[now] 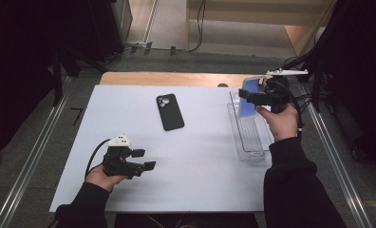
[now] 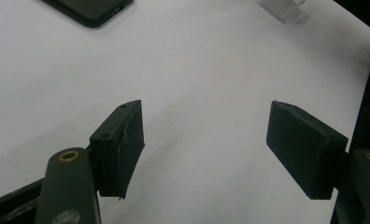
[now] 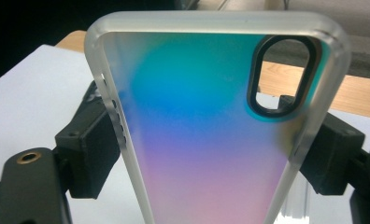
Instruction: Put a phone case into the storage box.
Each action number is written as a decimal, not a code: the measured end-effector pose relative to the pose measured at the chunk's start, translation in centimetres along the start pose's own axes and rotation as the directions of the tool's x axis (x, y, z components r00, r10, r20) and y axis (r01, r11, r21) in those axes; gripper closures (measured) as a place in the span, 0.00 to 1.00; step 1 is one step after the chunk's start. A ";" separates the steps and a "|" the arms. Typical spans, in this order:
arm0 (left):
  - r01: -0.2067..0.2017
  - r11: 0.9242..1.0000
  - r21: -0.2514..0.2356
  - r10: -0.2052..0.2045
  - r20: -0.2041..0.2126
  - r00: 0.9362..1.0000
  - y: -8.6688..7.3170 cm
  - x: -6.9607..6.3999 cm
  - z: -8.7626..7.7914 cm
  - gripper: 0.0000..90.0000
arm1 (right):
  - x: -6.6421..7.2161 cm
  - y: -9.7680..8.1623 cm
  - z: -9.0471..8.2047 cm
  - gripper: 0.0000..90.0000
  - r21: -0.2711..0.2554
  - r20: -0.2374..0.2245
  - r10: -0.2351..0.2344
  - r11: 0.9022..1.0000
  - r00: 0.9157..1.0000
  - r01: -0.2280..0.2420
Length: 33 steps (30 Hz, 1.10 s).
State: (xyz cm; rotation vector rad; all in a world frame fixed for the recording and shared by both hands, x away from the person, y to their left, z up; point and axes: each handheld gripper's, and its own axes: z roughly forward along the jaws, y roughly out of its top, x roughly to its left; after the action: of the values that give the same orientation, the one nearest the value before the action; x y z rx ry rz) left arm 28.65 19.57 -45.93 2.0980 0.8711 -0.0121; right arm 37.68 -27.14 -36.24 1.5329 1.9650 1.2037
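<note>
The translucent phone case with frosted edges and a blue-to-pink iridescent back (image 3: 206,135) is clamped between the two black jaws of the right gripper (image 3: 211,154), which press on its long sides. In the right gripper view its lower end runs off the bottom of the picture, so how far it reaches is unclear; the oval camera cut-out sits near its upper right corner. In the high view the case (image 1: 249,102) is held up over the far end of the clear plastic rectangular tray (image 1: 248,137) at the right side of the white table top (image 1: 195,156), and the right gripper (image 1: 252,99) and hand cover part of it, so whether it touches the tray cannot be told.

The black smartphone with a camera bump (image 1: 169,111) lies flat on the table, back up, well apart from the tray; in the left gripper view only one corner of it (image 2: 92,9) shows at the top edge.

The left gripper (image 1: 145,159) is held near the table's front left, its jaws standing apart with bare white surface between them (image 2: 206,149).
</note>
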 end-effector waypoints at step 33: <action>0.001 1.000 -0.003 -0.001 0.017 1.000 0.0 0.0 0.2 0.31 | -4.4 0.3 9.5 0.17 0.067 0.148 0.078 0.994 0.986 -0.088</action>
State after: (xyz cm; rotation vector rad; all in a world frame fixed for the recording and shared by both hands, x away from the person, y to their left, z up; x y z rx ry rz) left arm 28.72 19.46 -46.02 2.0914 0.8620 -0.0288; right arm 46.24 -27.38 -42.25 1.7039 1.8861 1.0298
